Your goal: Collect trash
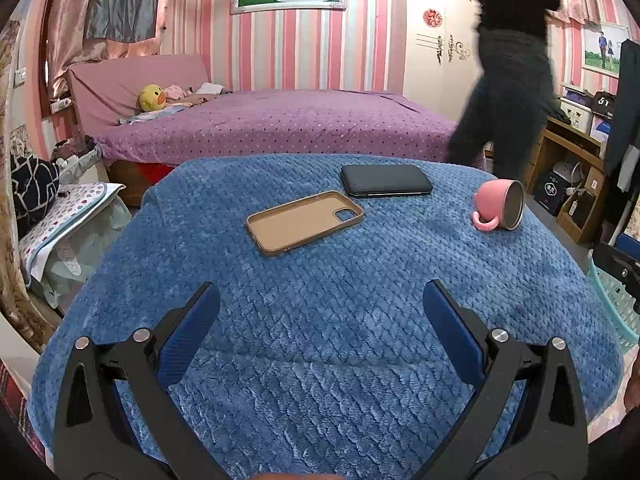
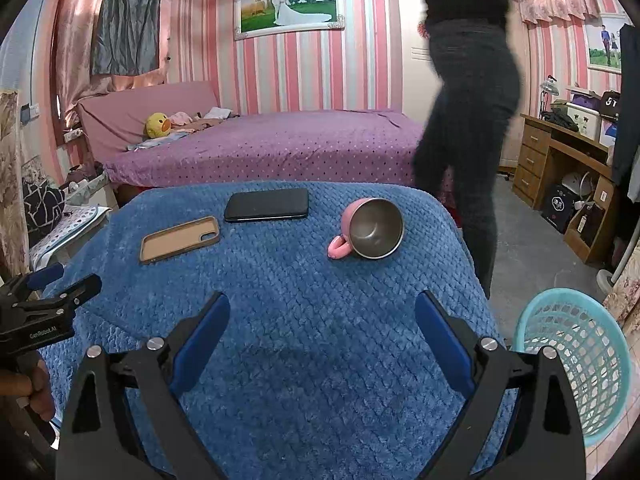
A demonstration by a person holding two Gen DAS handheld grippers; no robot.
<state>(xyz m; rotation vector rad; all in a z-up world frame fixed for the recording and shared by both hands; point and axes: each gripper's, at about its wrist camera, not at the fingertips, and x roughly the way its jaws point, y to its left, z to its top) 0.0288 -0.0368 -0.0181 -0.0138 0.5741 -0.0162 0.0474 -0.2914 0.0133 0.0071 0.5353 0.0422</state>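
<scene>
A tan phone case lies open side up on the blue blanket, with a black phone just behind it. A pink mug with a steel inside lies on its side at the right. The right wrist view shows the case, the phone and the mug too. My left gripper is open and empty over the near blanket. My right gripper is open and empty, well short of the mug. The left gripper also shows in the right wrist view.
A teal mesh basket stands on the floor right of the table, and its rim shows in the left wrist view. A person in black stands beyond the table. A purple bed and a wooden desk lie behind.
</scene>
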